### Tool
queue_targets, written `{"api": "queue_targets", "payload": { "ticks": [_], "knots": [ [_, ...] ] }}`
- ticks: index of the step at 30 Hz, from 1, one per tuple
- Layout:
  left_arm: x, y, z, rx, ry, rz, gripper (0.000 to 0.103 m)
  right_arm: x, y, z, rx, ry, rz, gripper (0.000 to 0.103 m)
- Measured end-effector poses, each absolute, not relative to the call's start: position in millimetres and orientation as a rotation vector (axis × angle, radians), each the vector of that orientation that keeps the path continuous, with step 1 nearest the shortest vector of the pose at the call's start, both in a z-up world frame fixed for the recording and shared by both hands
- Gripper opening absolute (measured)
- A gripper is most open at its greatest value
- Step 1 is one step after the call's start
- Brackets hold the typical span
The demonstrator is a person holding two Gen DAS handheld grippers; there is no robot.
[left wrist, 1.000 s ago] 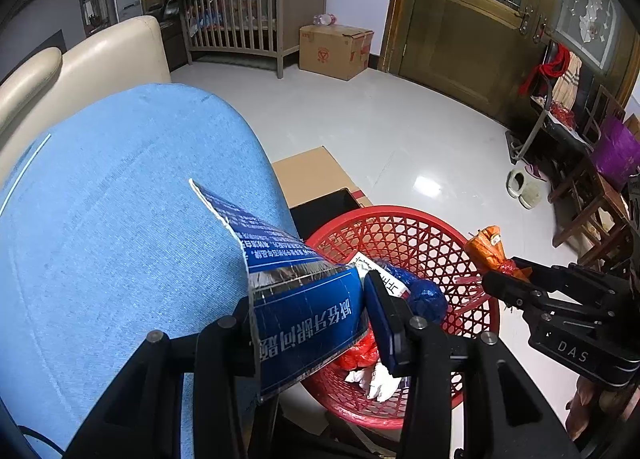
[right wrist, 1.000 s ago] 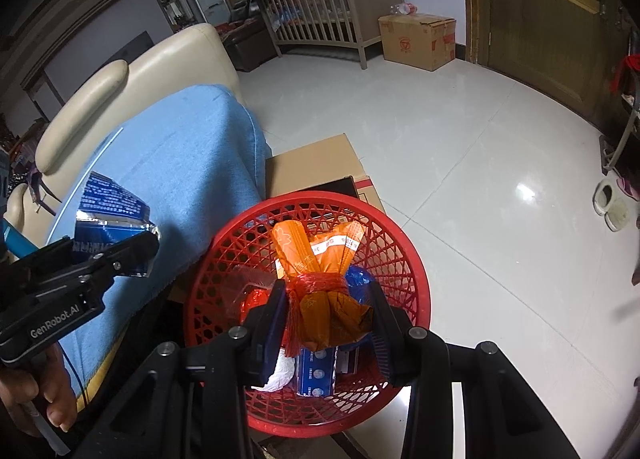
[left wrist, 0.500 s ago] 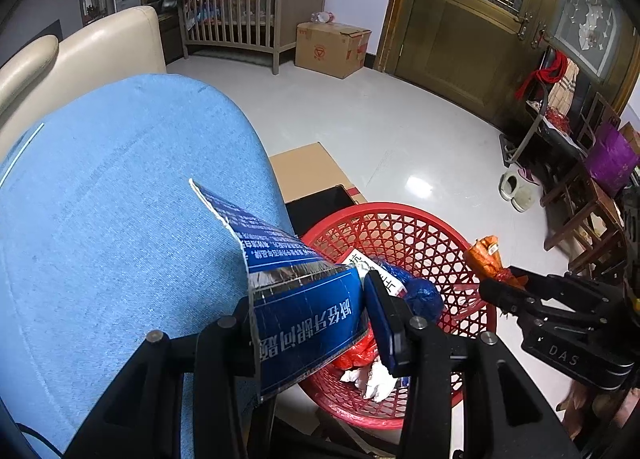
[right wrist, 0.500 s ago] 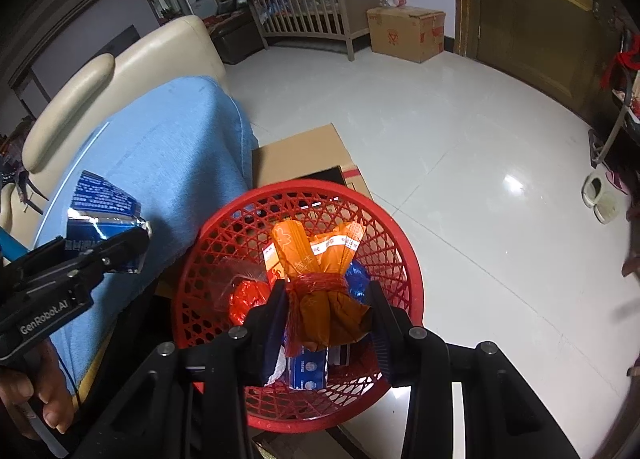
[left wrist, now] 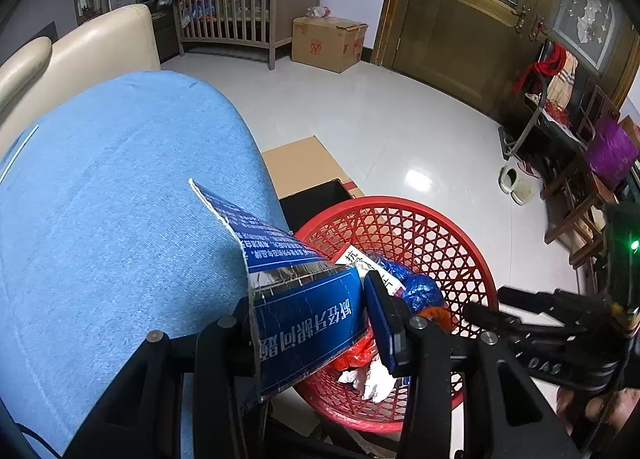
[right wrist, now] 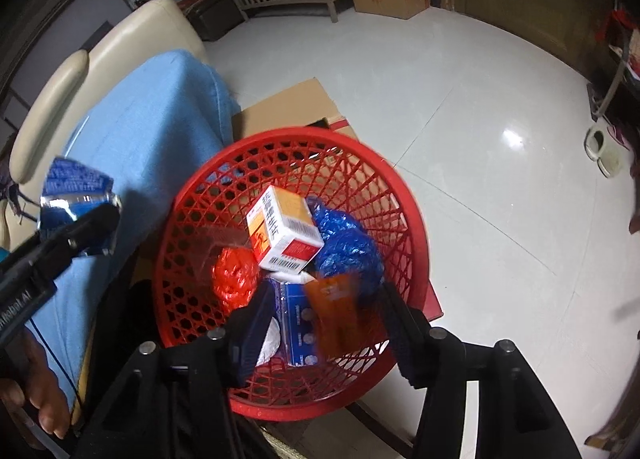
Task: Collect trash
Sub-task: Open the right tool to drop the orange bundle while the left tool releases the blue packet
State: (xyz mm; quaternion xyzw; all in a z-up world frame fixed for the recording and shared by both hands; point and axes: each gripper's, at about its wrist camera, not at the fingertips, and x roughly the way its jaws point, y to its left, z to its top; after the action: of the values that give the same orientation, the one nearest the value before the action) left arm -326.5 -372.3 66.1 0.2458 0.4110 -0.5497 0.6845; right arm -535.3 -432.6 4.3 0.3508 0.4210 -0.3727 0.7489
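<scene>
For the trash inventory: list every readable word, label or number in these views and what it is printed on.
"DAS": right gripper body.
"Robot.AI", start cut off: left gripper body.
Blue packet: white Chinese print, upside down, not read reliably.
Orange-and-white box in the red basket: Chinese characters and barcode, digits too small.
Cardboard box: red logo, no legible words.

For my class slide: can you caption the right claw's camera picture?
Right claw opening above the red basket, orange wrapper dropping in.

"DAS" on the right gripper [left wrist: 500,309] body (partly cut off).
</scene>
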Motion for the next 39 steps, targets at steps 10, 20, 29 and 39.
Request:
{"api": "queue_targets", "payload": {
  "ticks": [10,20,29,39],
  "knots": [
    [-339,-382,62,0.596,0.916,-1.246,0.045,-549,-449,36,0.760,0.783,-0.880,0.064],
    [-359,-397,51,0.668,0.911,-1.266,0.045,-554,-455,59,0.740,0.694,-0.888,0.064],
    [-365,-401,43,0.702,0.910,-1.257,0.045,-565,-459,68,0.744,0.641,-0.904,0.064],
    [-363,-404,37,0.712,0.919,-1.227,0.046,-563,-457,74,0.736,0.624,-0.898,0.064]
  ]
}}
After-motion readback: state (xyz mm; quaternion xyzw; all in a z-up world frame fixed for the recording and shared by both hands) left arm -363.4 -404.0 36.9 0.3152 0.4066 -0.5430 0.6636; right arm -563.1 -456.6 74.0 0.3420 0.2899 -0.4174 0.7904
